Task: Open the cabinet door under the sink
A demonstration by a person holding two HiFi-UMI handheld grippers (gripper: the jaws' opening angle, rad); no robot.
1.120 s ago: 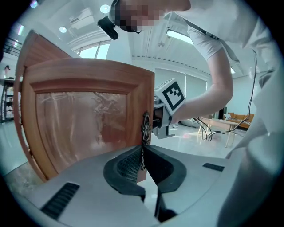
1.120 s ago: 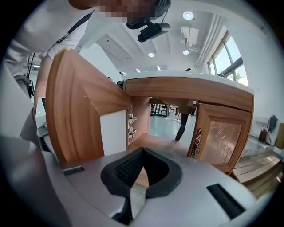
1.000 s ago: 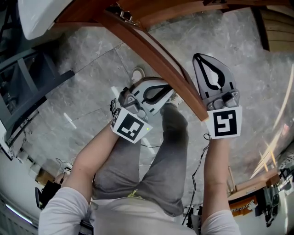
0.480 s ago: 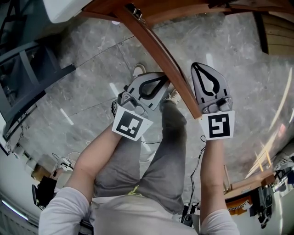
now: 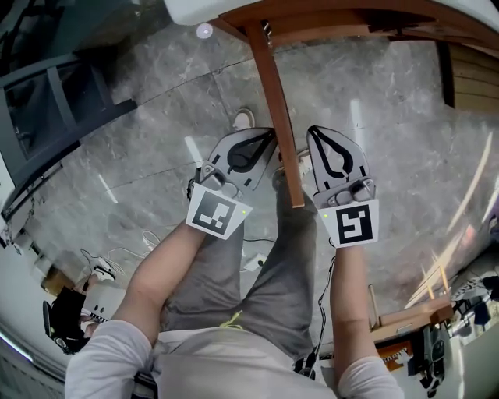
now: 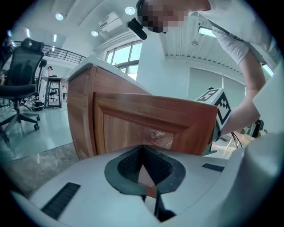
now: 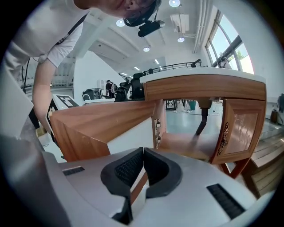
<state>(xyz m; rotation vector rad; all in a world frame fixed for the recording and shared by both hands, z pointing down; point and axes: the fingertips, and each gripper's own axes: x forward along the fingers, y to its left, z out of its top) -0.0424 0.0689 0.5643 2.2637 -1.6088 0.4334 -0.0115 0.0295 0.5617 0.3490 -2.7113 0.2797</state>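
The wooden cabinet door (image 5: pixel 282 125) under the white sink (image 5: pixel 234 9) stands swung wide open, seen edge-on between my two grippers. My left gripper (image 5: pixel 268 139) is shut and empty, its tips beside the door's panelled outer face (image 6: pixel 151 119). My right gripper (image 5: pixel 316 132) is also shut and empty, on the other side near the door's free edge. In the right gripper view the door's plain inner face (image 7: pixel 102 119) lies to the left, with the hinges (image 7: pixel 156 128), the open cabinet floor (image 7: pixel 186 148) and a dark drain pipe (image 7: pixel 202 119) beyond. Whether either gripper touches the door cannot be told.
The cabinet's other door (image 7: pixel 237 126) stands shut-side at the right. The person's legs (image 5: pixel 257 273) and a shoe (image 5: pixel 243 119) are below the door on the grey stone floor. A dark metal frame (image 5: pixel 47 132) stands at left, an office chair (image 6: pixel 17 88) farther off, wooden slats (image 5: pixel 475 62) at upper right.
The door has swung further open, from slanting across the view to nearly straight toward the person. Both grippers have moved left with it and now sit closer together.
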